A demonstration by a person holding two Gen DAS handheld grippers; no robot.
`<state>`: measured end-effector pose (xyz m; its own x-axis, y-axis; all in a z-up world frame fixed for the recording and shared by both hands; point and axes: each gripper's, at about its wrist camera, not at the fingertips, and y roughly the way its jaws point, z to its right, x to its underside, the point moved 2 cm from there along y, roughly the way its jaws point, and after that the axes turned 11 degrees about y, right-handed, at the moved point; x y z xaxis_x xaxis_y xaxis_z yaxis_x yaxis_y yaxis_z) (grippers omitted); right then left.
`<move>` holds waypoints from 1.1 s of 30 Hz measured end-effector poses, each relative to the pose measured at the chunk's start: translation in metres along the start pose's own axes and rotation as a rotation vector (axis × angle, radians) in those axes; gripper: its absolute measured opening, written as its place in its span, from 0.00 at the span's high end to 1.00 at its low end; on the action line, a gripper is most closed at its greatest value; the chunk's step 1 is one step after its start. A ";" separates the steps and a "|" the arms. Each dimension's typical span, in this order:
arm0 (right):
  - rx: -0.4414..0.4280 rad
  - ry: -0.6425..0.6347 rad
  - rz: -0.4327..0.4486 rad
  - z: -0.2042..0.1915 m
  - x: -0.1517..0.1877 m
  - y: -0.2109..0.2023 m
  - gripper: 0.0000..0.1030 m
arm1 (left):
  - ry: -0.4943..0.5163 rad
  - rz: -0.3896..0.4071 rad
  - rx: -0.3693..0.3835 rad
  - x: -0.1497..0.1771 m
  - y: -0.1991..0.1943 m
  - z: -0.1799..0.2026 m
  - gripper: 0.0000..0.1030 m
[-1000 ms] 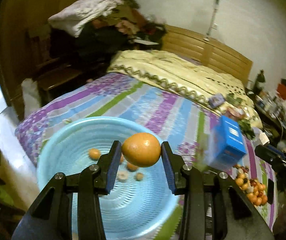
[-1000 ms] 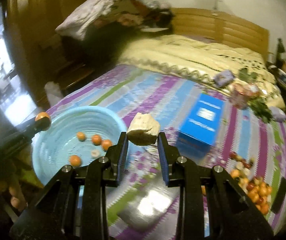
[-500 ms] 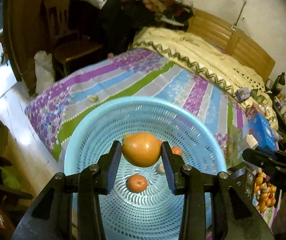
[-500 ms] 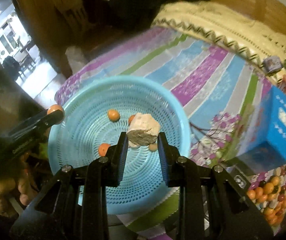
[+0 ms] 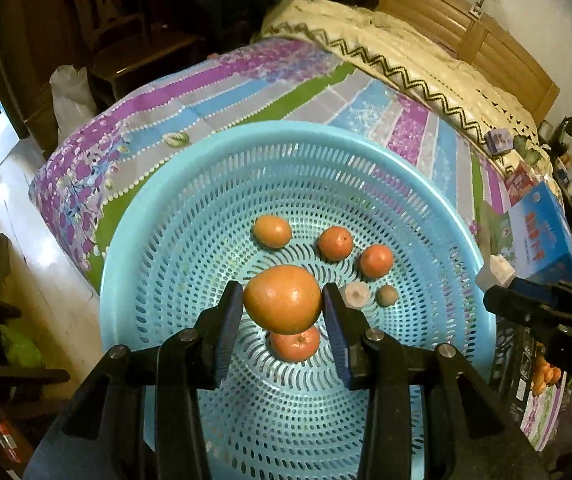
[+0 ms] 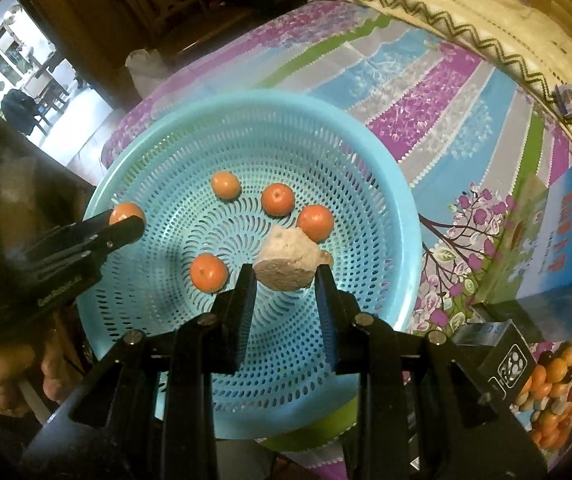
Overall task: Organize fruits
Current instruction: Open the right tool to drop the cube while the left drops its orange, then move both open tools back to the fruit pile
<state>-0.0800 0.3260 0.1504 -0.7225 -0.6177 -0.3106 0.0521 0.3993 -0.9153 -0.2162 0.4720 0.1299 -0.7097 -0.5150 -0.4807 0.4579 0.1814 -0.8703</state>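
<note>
A round light-blue perforated basket [image 5: 189,216] [image 6: 386,184] lies on the striped bed. It holds several small oranges [image 5: 335,243] [image 6: 277,199], a pale round piece [image 5: 356,294] and a small brown fruit [image 5: 387,295]. My left gripper [image 5: 282,304] is shut on a large orange [image 5: 281,298] above the basket's middle; it also shows in the right wrist view [image 6: 125,216]. My right gripper [image 6: 286,276] is shut on a beige lumpy chunk [image 6: 288,260] above the basket, seen at the right edge of the left wrist view [image 5: 498,270].
A blue carton [image 5: 542,236] [image 6: 566,224] lies right of the basket. A pile of small mixed fruits [image 6: 554,384] sits at the lower right. A cream blanket [image 5: 386,40] and wooden headboard [image 5: 466,32] lie beyond. The bed's edge and floor [image 5: 1,184] are left.
Both grippers have moved left and lower over the basket, still holding their items. The basket now fills both views and its fruits look nearer.
</note>
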 end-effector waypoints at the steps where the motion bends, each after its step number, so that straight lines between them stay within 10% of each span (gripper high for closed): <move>1: 0.000 -0.001 -0.002 0.000 0.000 0.001 0.70 | 0.001 -0.002 0.003 0.000 0.001 0.000 0.59; 19: -0.032 0.009 -0.018 0.005 -0.002 0.013 0.68 | 0.002 -0.039 -0.003 -0.001 0.021 -0.001 0.59; 22: -0.032 0.009 -0.015 0.005 -0.002 0.014 0.67 | 0.001 -0.029 0.004 -0.001 0.021 0.000 0.41; 33: -0.021 -0.009 0.041 0.003 0.001 0.001 0.47 | -0.012 -0.006 0.000 -0.003 0.016 0.000 0.35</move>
<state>-0.0788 0.3241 0.1486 -0.7139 -0.6067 -0.3497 0.0667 0.4383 -0.8964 -0.2067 0.4760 0.1170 -0.7059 -0.5265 -0.4738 0.4531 0.1786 -0.8734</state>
